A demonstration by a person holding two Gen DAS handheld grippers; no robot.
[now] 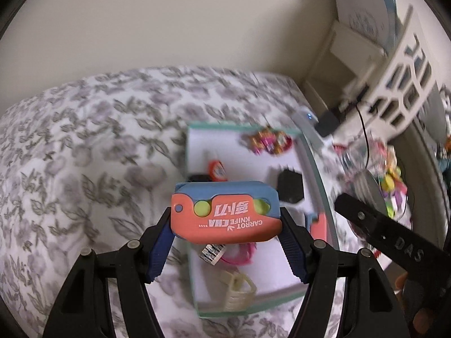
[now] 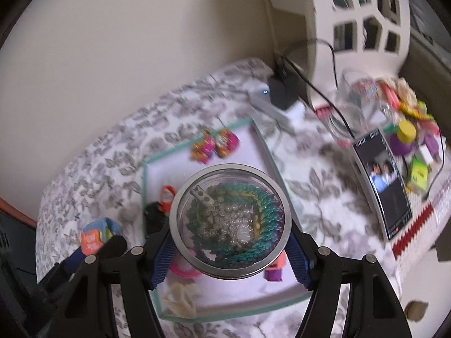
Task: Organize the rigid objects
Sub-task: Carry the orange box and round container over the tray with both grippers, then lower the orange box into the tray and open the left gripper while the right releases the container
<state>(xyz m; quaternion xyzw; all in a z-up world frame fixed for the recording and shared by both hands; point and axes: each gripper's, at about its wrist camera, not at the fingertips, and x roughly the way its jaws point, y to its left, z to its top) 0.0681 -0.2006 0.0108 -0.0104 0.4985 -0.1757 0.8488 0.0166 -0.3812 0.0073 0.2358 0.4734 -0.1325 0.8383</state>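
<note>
My left gripper (image 1: 225,222) is shut on an orange and blue carrot knife toy (image 1: 225,211) and holds it above the near left part of a white tray with a teal rim (image 1: 194,276). The toy also shows at the left of the right wrist view (image 2: 95,233). My right gripper (image 2: 231,242) is shut on a clear glass jar (image 2: 229,221) with beads and a rainbow scaly toy inside, held above the same tray (image 2: 145,180). In the tray lie small colourful toys (image 1: 267,140), a black piece (image 1: 290,188), a pink ring (image 1: 239,256) and a cream clip (image 1: 236,290).
The tray sits on a floral cloth (image 1: 84,169). To the right stand a phone with a lit screen (image 2: 383,188), an empty glass jar (image 2: 349,101), a heap of small toys (image 2: 408,132), a black charger with cable (image 2: 282,90) and a white lattice basket (image 2: 363,22).
</note>
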